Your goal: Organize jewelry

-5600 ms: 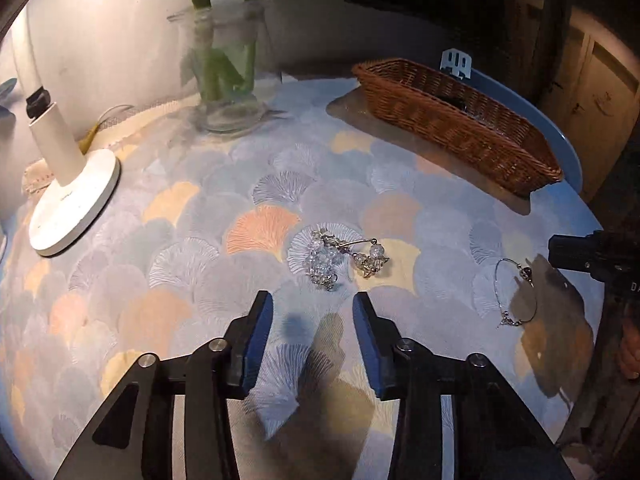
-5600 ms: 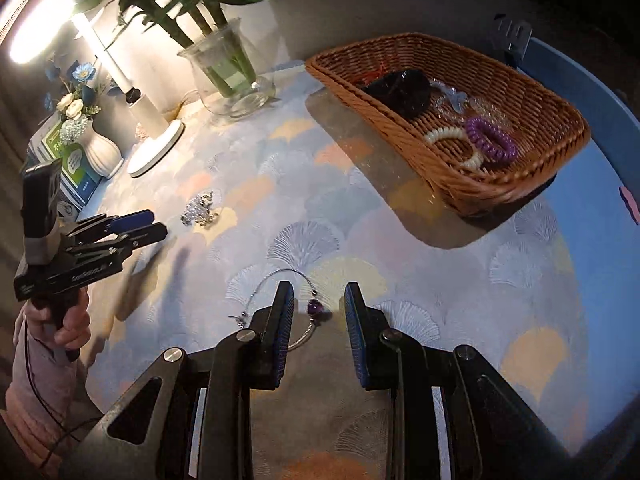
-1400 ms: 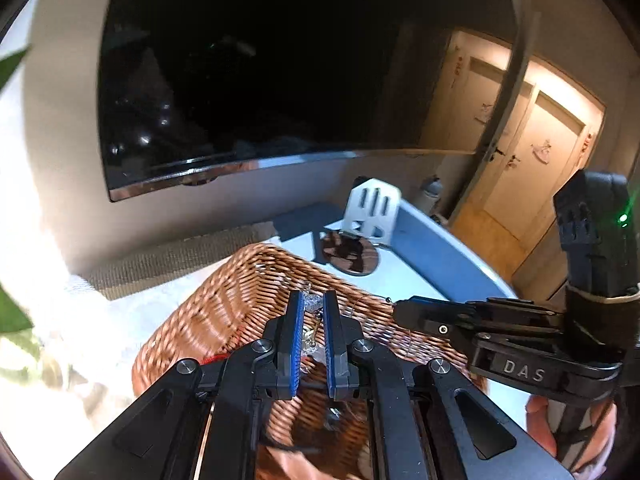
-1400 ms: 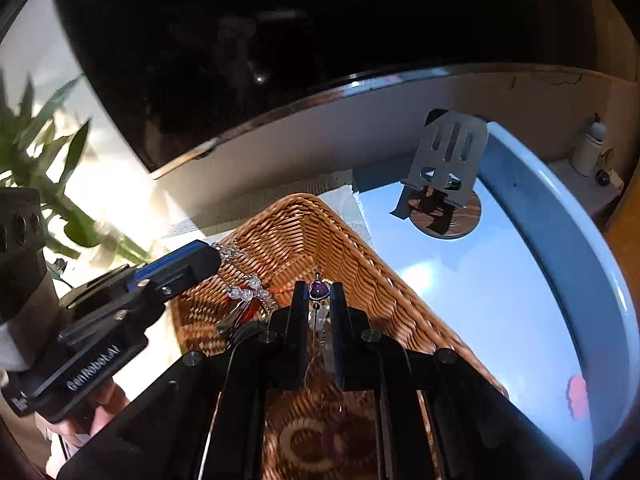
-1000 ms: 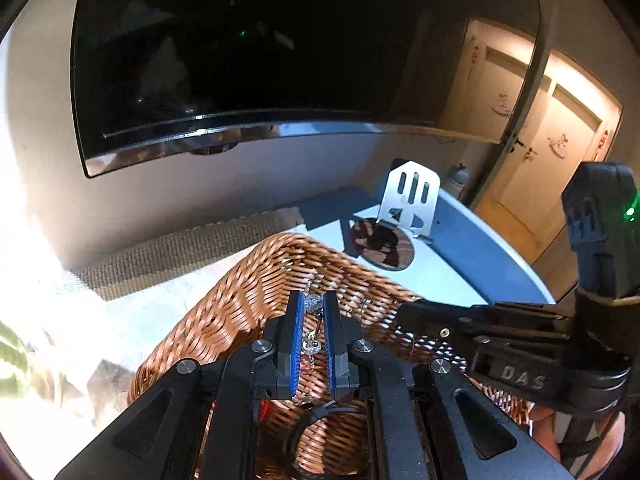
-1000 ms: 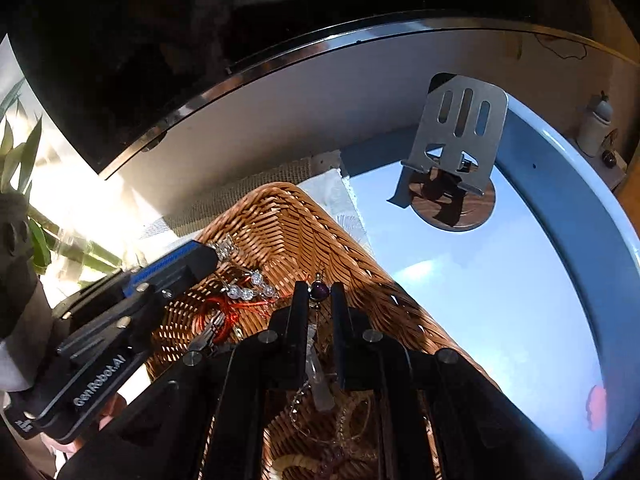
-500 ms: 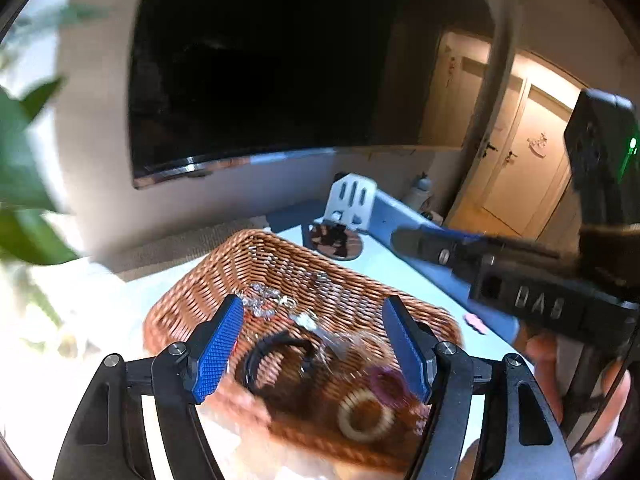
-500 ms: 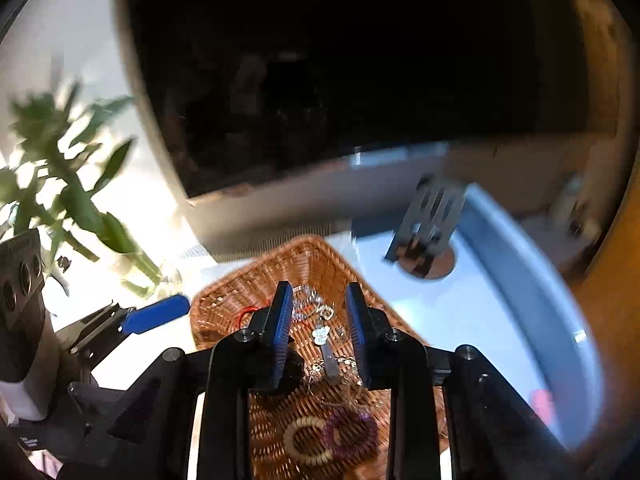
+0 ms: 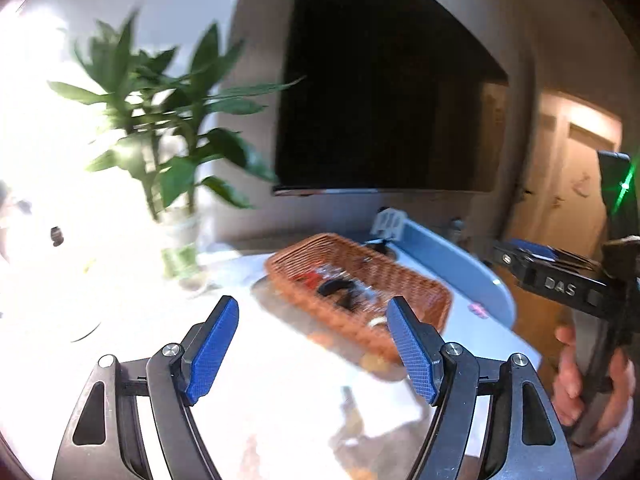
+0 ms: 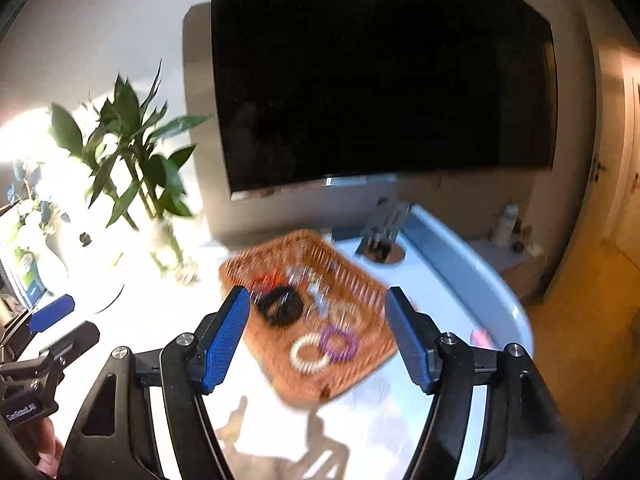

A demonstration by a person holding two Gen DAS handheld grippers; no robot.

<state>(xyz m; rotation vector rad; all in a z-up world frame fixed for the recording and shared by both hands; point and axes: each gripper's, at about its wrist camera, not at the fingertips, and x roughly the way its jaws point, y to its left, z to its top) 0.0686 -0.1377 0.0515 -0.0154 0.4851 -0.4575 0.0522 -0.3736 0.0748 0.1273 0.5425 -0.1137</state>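
"Over on the table, that wicker basket (image 10: 360,364) — is all the jewelry in there?"

"As far as I can see, yes. A purple coil ring (image 10: 340,345) lies touching a cream one (image 10: 309,355), a black band (image 10: 280,305) sits behind them, and something red and some glittery bits are too blurred to name. From the left camera the basket (image 9: 404,276) shows the same dark band."

"How would that stuff handle?"

"Light and limp, I'd judge. Chains slip and tangle, beads could chip. The coil rings are springy; I'd pinch one across its band. For a chain, take a bead or the clasp, not the thin wire."

"And the tools?"

"Both spread wide and holding nothing. The right gripper (image 10: 316,334) hangs above the basket, its blue pads (image 10: 224,336) framing it without touching. The left gripper (image 9: 312,350) is just as far apart, nearer the plant vase (image 9: 180,252)."

"So what's left?"

"Nothing loose shows on the cloth, though glare hides much of it."
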